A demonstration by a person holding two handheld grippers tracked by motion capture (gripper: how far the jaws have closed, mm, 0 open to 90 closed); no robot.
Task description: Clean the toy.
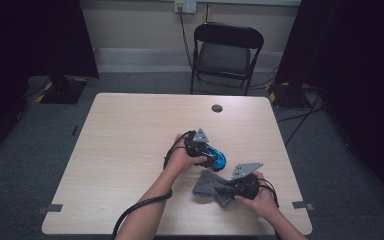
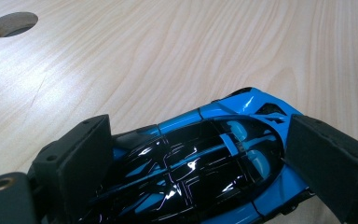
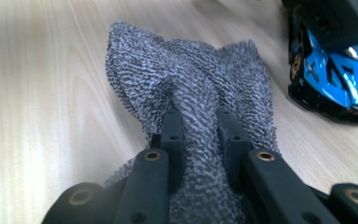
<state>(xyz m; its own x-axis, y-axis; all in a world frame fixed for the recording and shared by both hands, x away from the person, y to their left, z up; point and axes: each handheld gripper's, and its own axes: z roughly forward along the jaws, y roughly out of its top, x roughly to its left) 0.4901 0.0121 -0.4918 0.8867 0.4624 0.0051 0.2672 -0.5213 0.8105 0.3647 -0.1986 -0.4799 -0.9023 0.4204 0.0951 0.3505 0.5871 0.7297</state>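
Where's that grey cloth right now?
In the high view the grey cloth lies near the table's front right, pinched in the right gripper, just beside the blue toy car.

Toy car (image 2: 205, 163): rear end cut off by bottom edge in left gripper view; its flanks are covered by the left gripper (image 2: 205, 158) pads. In right gripper view the car's far part runs off the right edge. Cloth (image 3: 191, 93): bunched fold hidden between the right gripper (image 3: 200, 135) jaws; far table background blurred.
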